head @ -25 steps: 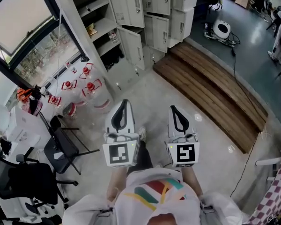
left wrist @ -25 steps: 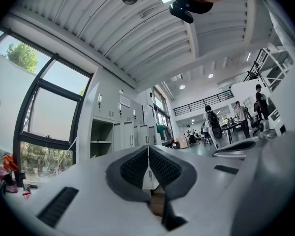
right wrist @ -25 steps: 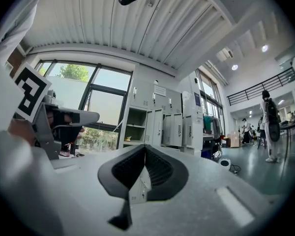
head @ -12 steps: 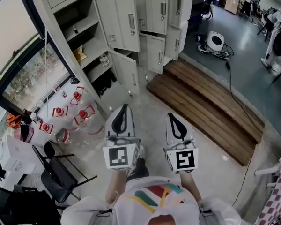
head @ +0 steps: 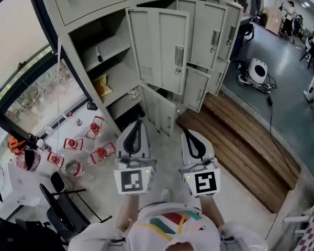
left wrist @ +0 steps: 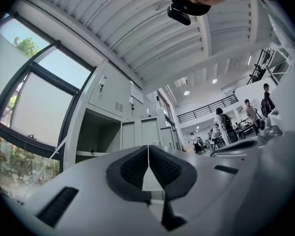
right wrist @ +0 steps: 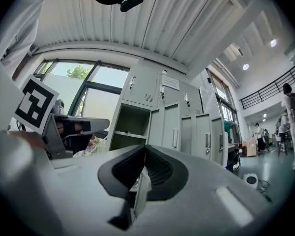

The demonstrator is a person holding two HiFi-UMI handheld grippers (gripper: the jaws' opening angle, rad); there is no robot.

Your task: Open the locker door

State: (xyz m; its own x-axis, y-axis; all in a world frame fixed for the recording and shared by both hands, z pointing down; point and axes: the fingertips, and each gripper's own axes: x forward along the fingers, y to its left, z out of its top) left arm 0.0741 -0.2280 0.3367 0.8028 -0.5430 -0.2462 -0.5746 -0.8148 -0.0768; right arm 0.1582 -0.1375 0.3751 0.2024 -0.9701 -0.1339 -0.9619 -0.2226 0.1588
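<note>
A bank of grey lockers (head: 89,1) fills the top of the head view. One tall door (head: 159,48) with a metal handle (head: 179,56) hangs open, and beside it an open compartment (head: 102,51) shows its shelves. Other doors (head: 209,33) to the right and a lower door (head: 159,111) stand ajar. My left gripper (head: 137,123) and right gripper (head: 187,134) are held side by side, short of the lockers and touching nothing. Both are shut and empty. The left gripper (left wrist: 148,154) faces the lockers (left wrist: 113,97). The right gripper (right wrist: 144,154) faces closed doors (right wrist: 172,127).
Several red-capped water bottles (head: 97,153) lie on the floor at the left, below a large window (head: 15,35). A black chair (head: 63,203) stands at the lower left. A wooden platform (head: 246,150) runs along the right, with a white machine (head: 257,69) beyond it.
The lockers have come nearer and larger in the head view, now right ahead of the grippers. Both grippers stay shut and side by side.
</note>
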